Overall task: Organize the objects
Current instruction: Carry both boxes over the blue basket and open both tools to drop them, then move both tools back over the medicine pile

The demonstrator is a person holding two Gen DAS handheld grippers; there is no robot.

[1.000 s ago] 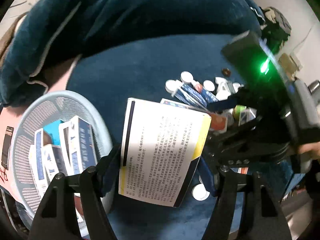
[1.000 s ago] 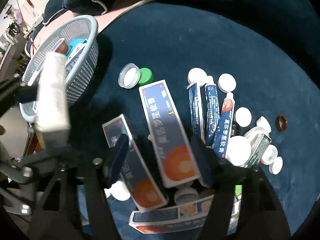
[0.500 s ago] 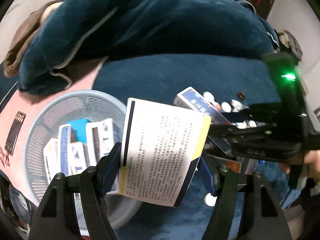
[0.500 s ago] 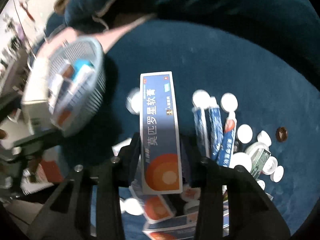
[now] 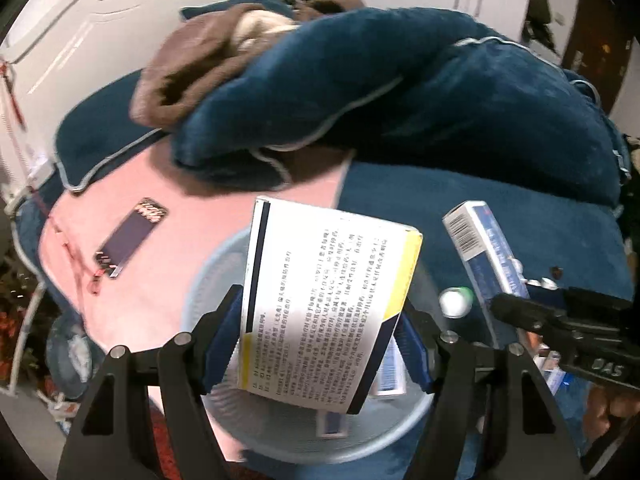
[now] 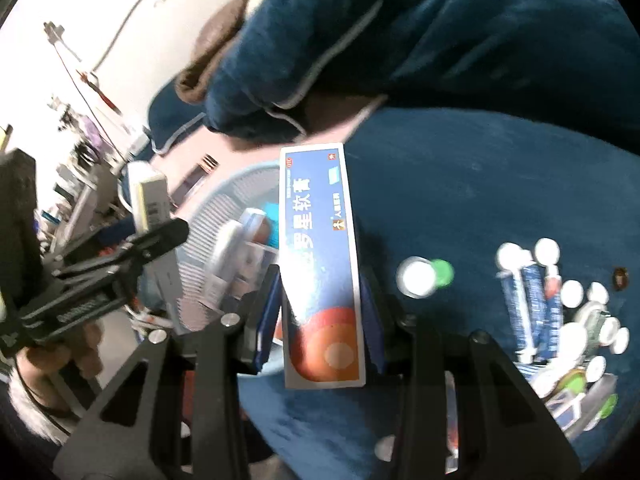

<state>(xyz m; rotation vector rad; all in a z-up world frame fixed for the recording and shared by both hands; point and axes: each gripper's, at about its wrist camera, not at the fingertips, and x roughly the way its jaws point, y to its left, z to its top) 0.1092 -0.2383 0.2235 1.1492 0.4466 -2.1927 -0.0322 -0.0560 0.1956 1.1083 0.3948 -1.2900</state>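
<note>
A dark blue plush blanket (image 6: 500, 184) is spread over the surface, and a heaped blue quilt (image 5: 420, 92) with pale piping is seen behind it, beside a pink sheet (image 5: 160, 240) on which a dark phone (image 5: 130, 236) is laid. A pale blue mesh basket (image 5: 208, 280) is set where the pink sheet meets the blanket; several small boxes are seen inside it in the right wrist view.

The left gripper (image 5: 320, 344) is closed on a white box (image 5: 324, 308) with a yellow corner and dense printed text, which is held above the basket, its upper edge tilted away from the camera. The box is clamped on both sides by the blue pads (image 5: 220, 336).

The right gripper (image 6: 320, 316) is closed on a long blue ointment box (image 6: 320, 264) with an orange disc at its near end; the box is held lengthwise along the fingers, raised at the basket's right rim and partly over the blanket. The same blue box (image 5: 484, 256) is seen in the left view, just right of the white one.

A loose pile of blue tubes (image 6: 532, 312) and white caps (image 6: 548, 250) is left on the blanket at the right, well apart from the basket. A white lid (image 6: 416, 278) and a green cap (image 6: 442, 272) are lying touching, between the basket and the pile
</note>
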